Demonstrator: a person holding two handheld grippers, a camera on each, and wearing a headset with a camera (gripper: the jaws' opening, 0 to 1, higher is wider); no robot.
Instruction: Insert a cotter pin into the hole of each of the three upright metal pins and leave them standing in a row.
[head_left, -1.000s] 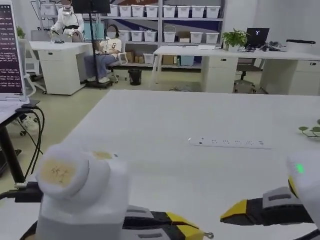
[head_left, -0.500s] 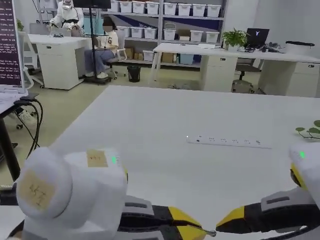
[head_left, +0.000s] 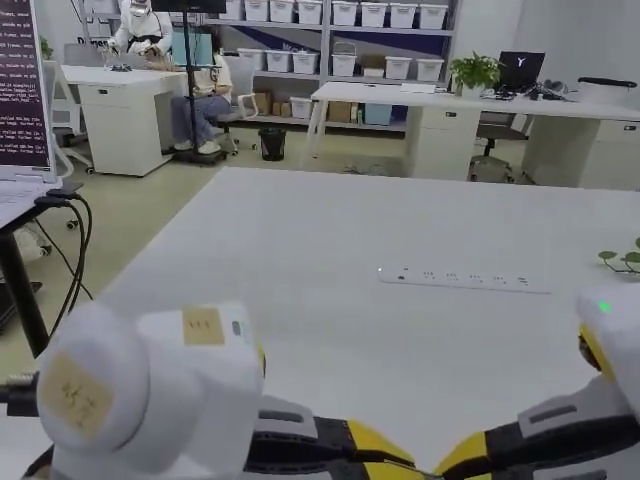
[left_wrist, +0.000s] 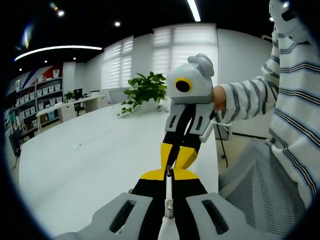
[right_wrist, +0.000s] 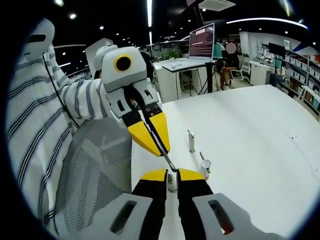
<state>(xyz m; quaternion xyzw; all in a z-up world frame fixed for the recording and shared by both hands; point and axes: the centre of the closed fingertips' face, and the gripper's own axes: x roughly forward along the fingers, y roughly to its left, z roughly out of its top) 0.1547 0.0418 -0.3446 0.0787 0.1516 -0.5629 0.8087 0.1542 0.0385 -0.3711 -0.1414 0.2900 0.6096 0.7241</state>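
In the right gripper view my right gripper (right_wrist: 172, 175) is shut on a short metal pin (right_wrist: 172, 183), held upright between its yellow tips. My left gripper (right_wrist: 152, 135) comes in from the upper left, shut on a thin cotter pin (right_wrist: 163, 151) whose end touches the top of the held pin. Two more metal pins (right_wrist: 191, 141) (right_wrist: 205, 164) stand on the white table (right_wrist: 240, 140) just beyond. The left gripper view has the cotter pin (left_wrist: 168, 192) between my left gripper (left_wrist: 168, 174) jaws, with the right gripper (left_wrist: 178, 155) facing it. Both grippers' tips meet low in the head view (head_left: 430, 468).
A white power strip (head_left: 463, 281) lies mid-table, with plant leaves (head_left: 625, 258) at the right edge. A mesh chair (right_wrist: 95, 165) and a striped sleeve (right_wrist: 45, 100) sit close behind the grippers. People work at desks far back (head_left: 205, 85).
The two grippers' yellow tips have closed the gap between them and now meet at the bottom of the head view. The head camera has shifted slightly.
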